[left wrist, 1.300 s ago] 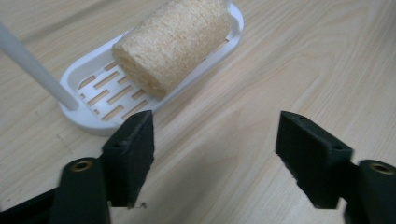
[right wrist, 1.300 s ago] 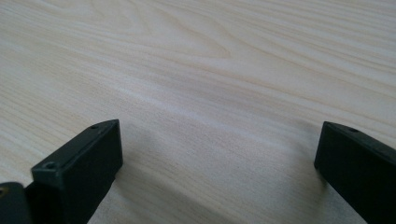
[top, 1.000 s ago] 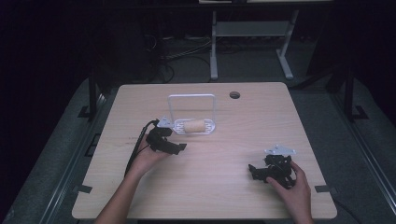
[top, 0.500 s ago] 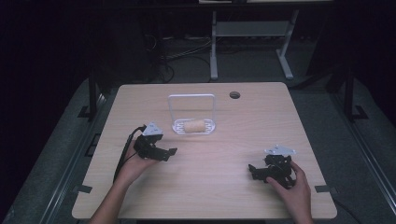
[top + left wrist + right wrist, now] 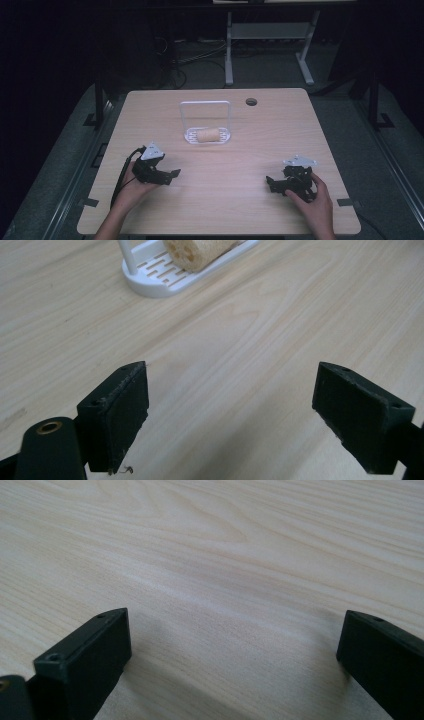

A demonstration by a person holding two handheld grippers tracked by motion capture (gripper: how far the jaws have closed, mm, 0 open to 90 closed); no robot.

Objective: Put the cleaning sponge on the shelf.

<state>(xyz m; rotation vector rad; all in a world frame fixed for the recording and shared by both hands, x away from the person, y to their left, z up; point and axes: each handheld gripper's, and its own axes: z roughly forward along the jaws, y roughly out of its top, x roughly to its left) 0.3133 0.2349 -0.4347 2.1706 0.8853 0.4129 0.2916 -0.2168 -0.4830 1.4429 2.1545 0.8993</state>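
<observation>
- Loofah piece (image 5: 208, 135) lies in the white rack (image 5: 225, 136), desk (image 5: 280, 125) centre, far side.
- Your left gripper (image 5: 170, 175): near left, jaws wide apart, holding nothing.
- Your right gripper (image 5: 271, 183): near right, jaws wide, nothing held.

High view above the table (image 5: 300, 125); 2 low gripper views skimming its wood.
</observation>
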